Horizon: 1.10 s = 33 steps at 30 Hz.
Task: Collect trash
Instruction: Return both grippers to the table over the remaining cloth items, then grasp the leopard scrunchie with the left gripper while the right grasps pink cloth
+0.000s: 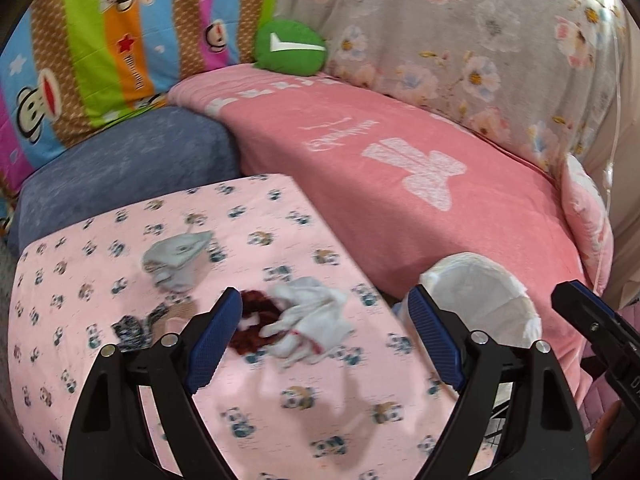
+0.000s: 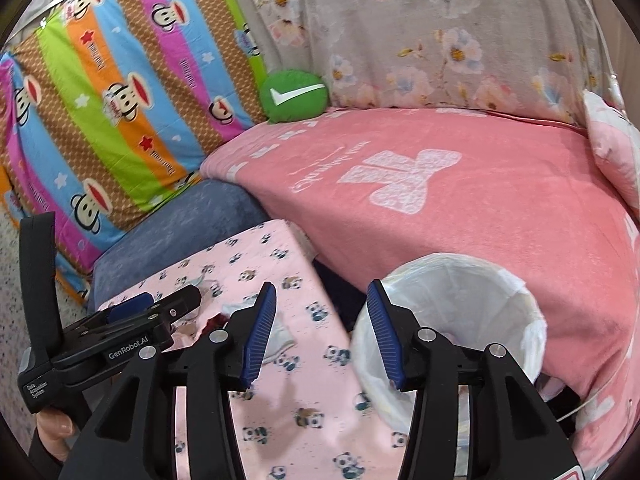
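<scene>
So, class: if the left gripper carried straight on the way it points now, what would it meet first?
Most likely the crumpled white tissue lying on the panda-print cloth. The left gripper has open jaws framing it, with the dark red scrap beside it. Depth is uncertain.

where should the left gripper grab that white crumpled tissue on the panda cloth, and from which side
Grip the raised, bunched middle of the white crumpled tissue, coming straight down from above. It lies loose and fairly flat on the panda cloth, so no edge offers a side hold. The left gripper is open and nearly over it. The dark red scrap touches its left side, so pinch toward the right to avoid taking both.
</scene>
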Tool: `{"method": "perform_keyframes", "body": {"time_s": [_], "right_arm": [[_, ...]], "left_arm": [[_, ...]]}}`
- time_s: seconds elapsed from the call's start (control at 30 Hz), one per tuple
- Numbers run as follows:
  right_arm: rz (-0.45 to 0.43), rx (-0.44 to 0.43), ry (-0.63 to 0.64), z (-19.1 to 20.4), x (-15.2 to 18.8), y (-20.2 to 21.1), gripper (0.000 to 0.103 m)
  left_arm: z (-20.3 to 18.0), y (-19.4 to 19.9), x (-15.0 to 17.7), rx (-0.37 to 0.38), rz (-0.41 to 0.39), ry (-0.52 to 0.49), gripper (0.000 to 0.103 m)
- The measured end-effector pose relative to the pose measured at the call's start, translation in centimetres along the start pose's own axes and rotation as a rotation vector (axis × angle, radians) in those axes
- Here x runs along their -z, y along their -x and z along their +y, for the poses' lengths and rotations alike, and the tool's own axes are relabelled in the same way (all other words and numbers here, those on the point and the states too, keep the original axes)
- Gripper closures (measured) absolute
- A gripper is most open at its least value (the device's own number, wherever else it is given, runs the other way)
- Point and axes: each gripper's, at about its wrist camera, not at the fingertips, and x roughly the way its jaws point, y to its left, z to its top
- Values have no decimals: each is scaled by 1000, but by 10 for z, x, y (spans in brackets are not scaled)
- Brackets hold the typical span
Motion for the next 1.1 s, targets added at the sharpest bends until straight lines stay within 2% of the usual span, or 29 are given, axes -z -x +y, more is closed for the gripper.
{"method": "perform_keyframes", "body": {"time_s": [0.43,0.6,0.87,1.1], "right_arm": [[123,-120,111,109,35,-55,55],[190,-166,144,147,57,-81,55],[278,-189,195,190,88,-118,55],[345,-192,221,213,106,-152,54]], "left_arm": [[123,-4,30,-172,62,151,22],[160,-9,46,-208,101,202,22],[196,-22,59,-201,149,238,22],[212,-36,58,-151,181,270,23]]}}
